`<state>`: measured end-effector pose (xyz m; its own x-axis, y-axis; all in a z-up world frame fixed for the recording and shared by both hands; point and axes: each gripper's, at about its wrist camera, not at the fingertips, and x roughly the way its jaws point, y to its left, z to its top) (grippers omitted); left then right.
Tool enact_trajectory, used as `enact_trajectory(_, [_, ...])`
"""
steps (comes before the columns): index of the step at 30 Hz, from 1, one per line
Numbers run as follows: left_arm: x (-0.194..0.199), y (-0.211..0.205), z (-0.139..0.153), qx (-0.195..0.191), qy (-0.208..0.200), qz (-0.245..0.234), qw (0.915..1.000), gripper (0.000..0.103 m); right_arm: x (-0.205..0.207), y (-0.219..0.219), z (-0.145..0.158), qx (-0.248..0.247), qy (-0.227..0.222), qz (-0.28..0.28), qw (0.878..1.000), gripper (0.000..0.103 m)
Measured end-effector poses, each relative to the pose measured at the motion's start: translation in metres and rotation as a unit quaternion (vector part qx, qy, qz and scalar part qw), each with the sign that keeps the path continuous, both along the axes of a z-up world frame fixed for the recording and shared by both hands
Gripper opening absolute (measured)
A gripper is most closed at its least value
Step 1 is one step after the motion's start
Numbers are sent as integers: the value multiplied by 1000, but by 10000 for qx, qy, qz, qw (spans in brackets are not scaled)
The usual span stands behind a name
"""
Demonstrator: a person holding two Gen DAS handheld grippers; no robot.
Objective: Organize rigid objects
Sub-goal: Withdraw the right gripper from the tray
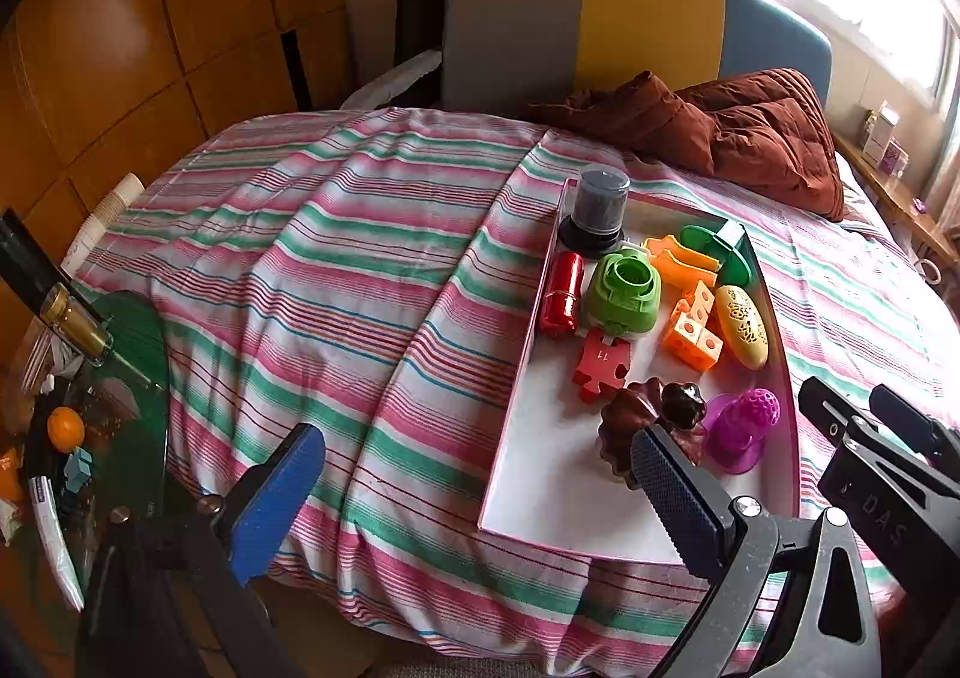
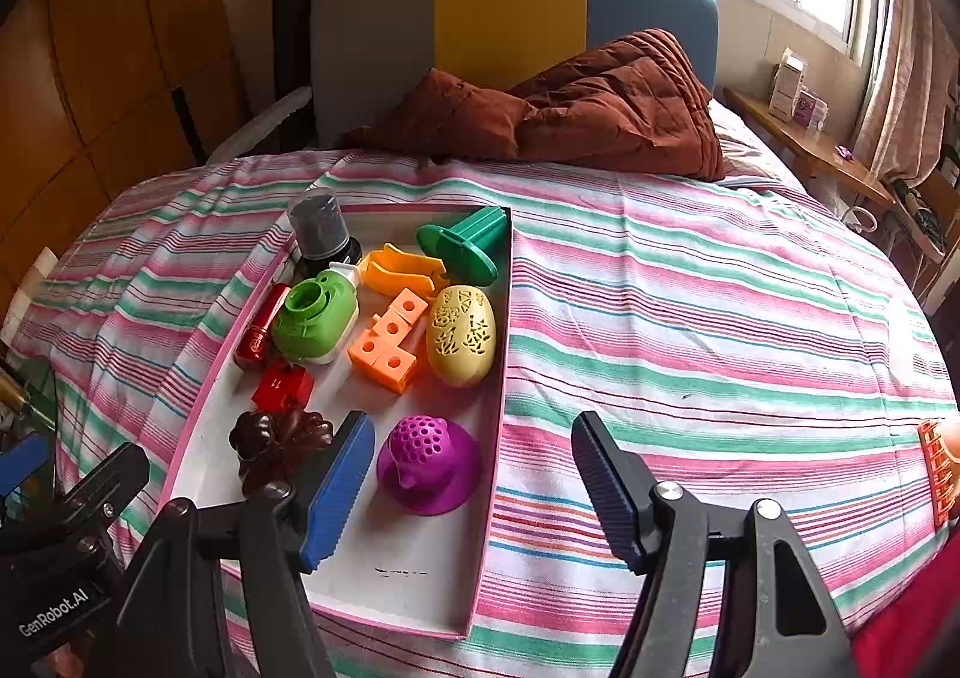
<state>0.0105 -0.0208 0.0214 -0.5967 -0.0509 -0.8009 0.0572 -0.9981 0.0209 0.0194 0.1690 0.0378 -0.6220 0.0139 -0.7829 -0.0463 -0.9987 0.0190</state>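
On the striped bed, pink-rimmed tray [image 2: 498, 354] of plastic toys [image 2: 390, 345]; both grippers' fingers wide, empty.

Readable stuff: "11" on the red puzzle piece [image 1: 602, 363] mid-tray, "GenRobot.AI" on the black gripper body [image 2: 57, 612] at lower left (right wrist view), and "DAS" on another gripper body [image 1: 888, 504], lower right.

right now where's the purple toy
The purple toy stands at the near end of the tray, beside the brown mould; in the right wrist view it sits just ahead of the right gripper.
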Motion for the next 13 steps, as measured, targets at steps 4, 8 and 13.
enact_trajectory(4, [-1,3,1,-22,-3,-22,10000,103,-1,3,1,-23,25,-21,10000,69])
enact_trajectory(8, [0,8,4,-72,53,-42,10000,103,-1,6,1,-65,30,-48,10000,69])
enact_trajectory(13, [1,16,6,-226,143,-63,9996,103,-1,9,0,-136,34,-48,9999,69])
